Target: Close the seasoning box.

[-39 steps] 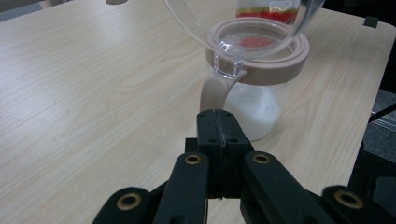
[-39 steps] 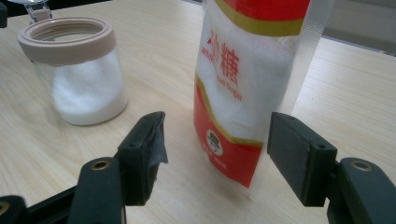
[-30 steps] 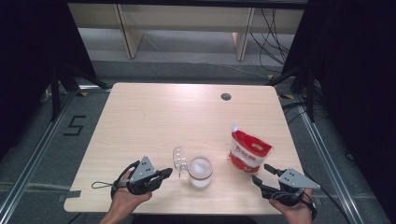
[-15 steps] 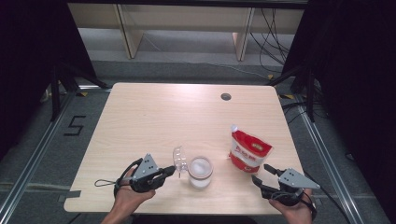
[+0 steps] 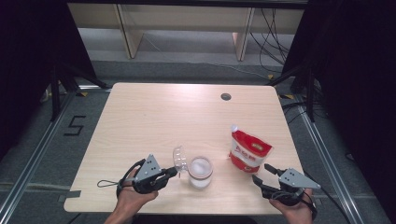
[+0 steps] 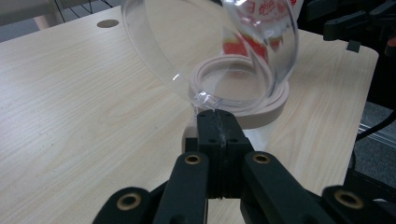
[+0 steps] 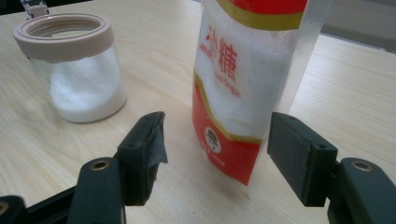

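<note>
Taking the jar (image 5: pixel 200 171) as the landmark, near the front edge of the table (image 5: pixel 154 112): to its left the left gripper (image 5: pixel 169 173) has its jaws pressed fully together on a small tab at the rim of the clear lid (image 5: pixel 180 158), which stands tilted up just left of the jar's mouth; whether a hinge joins it to the jar's pink collar I cannot tell. The lid looks thin, stiff and light, likely slick and prone to crack if twisted, so that tab seems the sound place to hold it. The jar itself, clear-walled and part full of white grains, probably carries some weight and would be best taken around its collar or body. To its right stands the red and white sugar pouch (image 5: pixel 249 150), upright, soft-sided and liable to buckle or tip; a hold on its mid-body seems safest. Right and nearer the person, the right gripper (image 5: pixel 263 173) has its jaws spread wide and empty, the pouch just beyond them. Behind the jar the table lies bare up to a small dark hole (image 5: pixel 226 96), giving ample room; the front edge is close to both hands
</note>
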A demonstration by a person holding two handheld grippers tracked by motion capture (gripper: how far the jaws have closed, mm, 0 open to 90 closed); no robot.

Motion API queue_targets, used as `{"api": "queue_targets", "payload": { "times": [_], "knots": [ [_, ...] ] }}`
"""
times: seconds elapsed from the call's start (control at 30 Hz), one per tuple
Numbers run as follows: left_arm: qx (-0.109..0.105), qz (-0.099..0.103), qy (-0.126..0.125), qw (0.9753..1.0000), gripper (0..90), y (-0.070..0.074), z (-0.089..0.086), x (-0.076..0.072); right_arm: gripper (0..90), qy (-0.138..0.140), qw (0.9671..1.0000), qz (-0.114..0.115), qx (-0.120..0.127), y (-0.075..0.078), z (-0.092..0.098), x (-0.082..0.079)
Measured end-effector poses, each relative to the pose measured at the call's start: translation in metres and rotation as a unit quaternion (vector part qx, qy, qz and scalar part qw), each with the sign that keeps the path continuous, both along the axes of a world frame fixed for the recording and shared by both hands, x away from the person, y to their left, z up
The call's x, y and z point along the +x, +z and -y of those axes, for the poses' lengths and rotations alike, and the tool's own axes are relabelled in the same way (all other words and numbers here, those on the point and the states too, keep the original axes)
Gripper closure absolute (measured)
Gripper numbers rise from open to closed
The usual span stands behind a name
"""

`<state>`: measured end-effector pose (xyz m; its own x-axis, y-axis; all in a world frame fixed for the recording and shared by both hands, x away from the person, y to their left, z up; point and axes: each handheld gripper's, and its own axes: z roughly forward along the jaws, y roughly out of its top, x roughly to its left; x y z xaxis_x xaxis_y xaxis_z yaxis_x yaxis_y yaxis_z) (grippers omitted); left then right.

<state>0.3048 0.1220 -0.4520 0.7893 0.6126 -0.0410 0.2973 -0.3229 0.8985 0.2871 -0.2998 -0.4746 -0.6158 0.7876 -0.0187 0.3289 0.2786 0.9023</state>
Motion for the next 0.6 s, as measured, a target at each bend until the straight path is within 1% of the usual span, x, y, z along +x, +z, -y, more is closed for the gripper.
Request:
{"api": "queue_targets", "payload": {
  "times": [0.03,0.07,0.1,0.2,0.23,0.27,0.33,0.37,0.4,0.43,0.57,0.6],
  "knots": [
    [-0.003,-0.002,0.003,1.0000,89.2,-0.0004,0.0006,-0.0005,37.2,-0.001,1.0000,0.005,-0.002,0.0000,0.0003,0.0005],
    [-0.003,-0.003,0.004,1.0000,89.2,-0.0004,0.0008,-0.0007,37.1,0.003,0.9998,0.016,-0.008,-0.0001,0.0010,0.0018],
    [-0.002,-0.001,0.002,1.0000,89.2,-0.0002,0.0008,-0.0004,37.2,0.003,0.9999,0.011,-0.006,-0.0001,0.0006,0.0013],
    [-0.005,-0.002,0.004,1.0000,89.2,0.0002,0.0014,-0.0005,37.2,0.004,0.9999,0.011,-0.007,-0.0002,0.0001,0.0014],
    [-0.003,0.005,-0.003,1.0000,89.2,0.0004,0.0011,0.0007,37.2,0.004,0.9999,0.013,-0.008,-0.0003,0.0001,0.0014],
    [-0.007,0.001,0.001,1.0000,89.2,0.0003,0.0020,-0.0002,37.2,0.003,0.9999,0.011,-0.006,0.0000,0.0000,0.0012],
    [-0.003,0.010,-0.009,0.9999,89.2,0.0007,0.0022,0.0007,37.2,0.002,0.9999,0.010,-0.004,-0.0001,-0.0001,0.0012],
    [-0.009,0.003,-0.002,0.9999,89.1,0.0003,0.0032,-0.0003,37.2,0.001,1.0000,0.009,-0.004,0.0000,-0.0001,0.0009],
    [-0.001,0.005,-0.004,1.0000,89.1,0.0012,0.0028,0.0000,37.2,0.001,0.9999,0.009,-0.005,0.0000,-0.0001,0.0010],
    [0.001,0.008,-0.009,0.9999,89.1,0.0014,0.0031,0.0004,37.1,0.001,0.9999,0.009,-0.005,0.0000,-0.0001,0.0009],
    [-0.002,0.005,-0.007,1.0000,88.9,0.0012,0.0047,-0.0003,37.2,0.003,0.9999,0.011,-0.006,-0.0001,0.0001,0.0013],
    [-0.008,-0.002,-0.005,1.0000,88.7,0.0011,0.0064,-0.0005,37.2,0.000,0.9999,0.012,-0.004,-0.0004,-0.0004,0.0012]
  ]
}}
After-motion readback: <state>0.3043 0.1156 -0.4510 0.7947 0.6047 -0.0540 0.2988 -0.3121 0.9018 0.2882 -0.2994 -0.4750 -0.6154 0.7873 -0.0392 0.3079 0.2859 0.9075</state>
